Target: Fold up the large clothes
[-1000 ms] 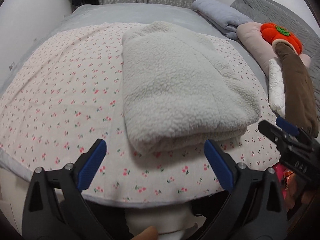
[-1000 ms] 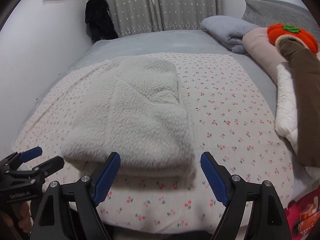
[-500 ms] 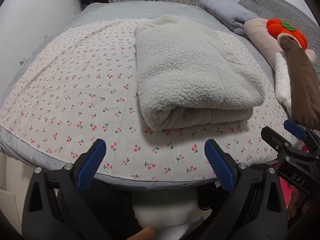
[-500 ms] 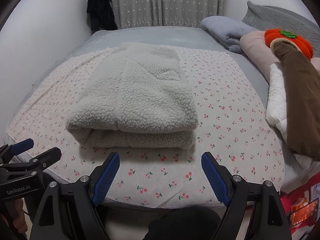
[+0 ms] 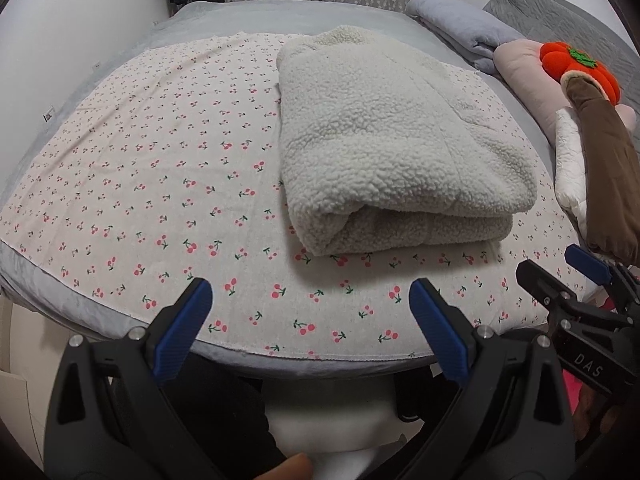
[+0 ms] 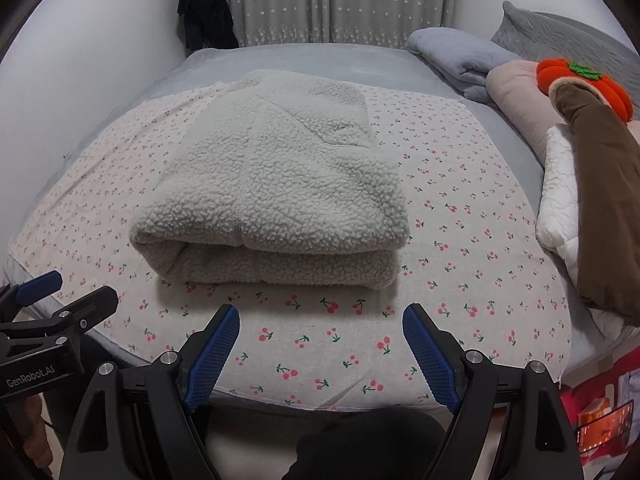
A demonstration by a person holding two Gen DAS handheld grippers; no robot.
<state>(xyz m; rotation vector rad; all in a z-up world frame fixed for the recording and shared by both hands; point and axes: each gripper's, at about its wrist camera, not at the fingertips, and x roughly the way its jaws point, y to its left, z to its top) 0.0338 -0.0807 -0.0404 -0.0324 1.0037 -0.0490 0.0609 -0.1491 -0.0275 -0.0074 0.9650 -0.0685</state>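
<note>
Looking ahead of my left tongs [image 5: 306, 306] and right tongs [image 6: 320, 328], both spread apart and empty, I see the cream fleece garment [image 6: 276, 192] folded thick on the cherry-print sheet [image 6: 460, 216].

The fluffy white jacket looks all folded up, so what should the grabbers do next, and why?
Probably just ease both back from the bed. The fleece jacket lies folded in a tidy bundle on the cherry-print sheet, and the left gripper and right gripper hang open, short of it, touching nothing.
</note>
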